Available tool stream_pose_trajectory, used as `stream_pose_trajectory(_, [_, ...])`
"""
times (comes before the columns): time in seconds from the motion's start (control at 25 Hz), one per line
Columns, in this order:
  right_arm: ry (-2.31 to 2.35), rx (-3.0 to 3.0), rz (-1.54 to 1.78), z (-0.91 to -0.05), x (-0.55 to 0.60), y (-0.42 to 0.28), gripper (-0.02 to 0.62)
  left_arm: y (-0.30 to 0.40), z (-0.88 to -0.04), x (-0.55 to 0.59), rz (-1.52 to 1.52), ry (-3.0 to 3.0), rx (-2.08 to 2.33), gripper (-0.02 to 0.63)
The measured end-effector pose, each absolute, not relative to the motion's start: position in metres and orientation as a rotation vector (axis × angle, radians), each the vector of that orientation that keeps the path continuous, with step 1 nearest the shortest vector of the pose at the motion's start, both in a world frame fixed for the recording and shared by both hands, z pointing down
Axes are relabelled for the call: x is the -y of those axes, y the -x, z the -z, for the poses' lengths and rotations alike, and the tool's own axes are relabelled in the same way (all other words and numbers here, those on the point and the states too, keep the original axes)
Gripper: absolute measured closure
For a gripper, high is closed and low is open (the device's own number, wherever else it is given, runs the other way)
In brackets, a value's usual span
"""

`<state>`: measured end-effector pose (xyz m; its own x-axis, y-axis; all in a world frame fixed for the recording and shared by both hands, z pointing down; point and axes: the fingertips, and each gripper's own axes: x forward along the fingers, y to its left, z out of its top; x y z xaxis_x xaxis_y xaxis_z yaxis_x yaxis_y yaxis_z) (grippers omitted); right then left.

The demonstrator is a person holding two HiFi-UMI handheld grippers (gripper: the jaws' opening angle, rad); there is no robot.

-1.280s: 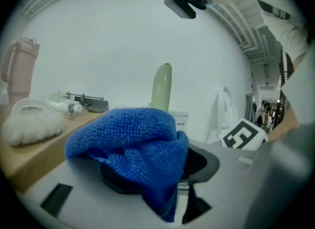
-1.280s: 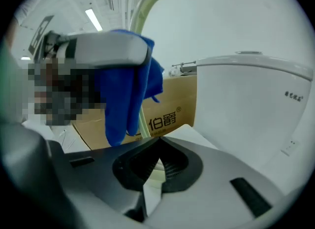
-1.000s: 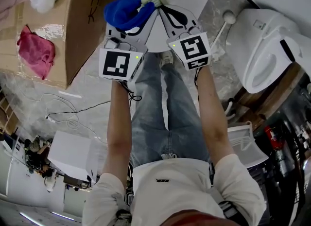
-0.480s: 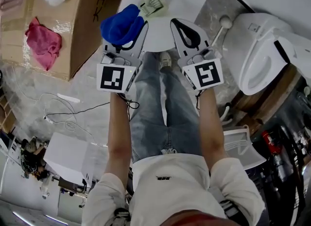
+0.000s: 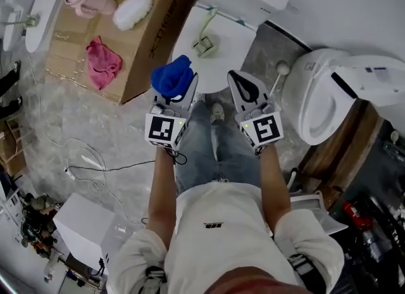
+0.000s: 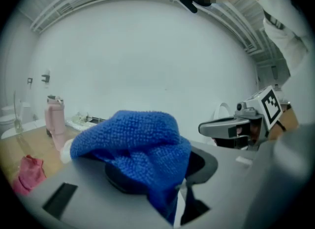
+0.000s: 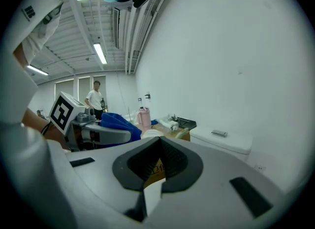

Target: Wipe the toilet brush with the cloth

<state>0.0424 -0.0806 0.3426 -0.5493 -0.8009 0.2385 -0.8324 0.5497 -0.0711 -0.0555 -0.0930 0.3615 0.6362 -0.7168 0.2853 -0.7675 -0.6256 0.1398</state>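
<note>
Left gripper [image 5: 179, 95] has just been closing its jaws on the cloth [image 5: 172, 76], right gripper [image 5: 243, 81] is clamped empty, both well short of the brush [image 5: 206, 33], so that loosely bunched cloth could slip out mid-wipe.

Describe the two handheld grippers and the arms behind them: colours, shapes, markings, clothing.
Both the left gripper and right gripper are pale grey shells tapering to black-padded jaws, each with a white cube bearing black square markers and a small green light. A black cable hangs under the left one. Short white sleeves, forearms bare. The left jaws have just been closing on the blue cloth.
</note>
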Motion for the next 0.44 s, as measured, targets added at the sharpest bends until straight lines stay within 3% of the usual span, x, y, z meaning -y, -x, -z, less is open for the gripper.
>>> stream_pose_trajectory(0.44, [-1.335,2.649,-0.213,-0.22,-0.013,-0.057,0.601,0.044,-0.235,0.004,-0.234,-2.603,1.304,0.437])
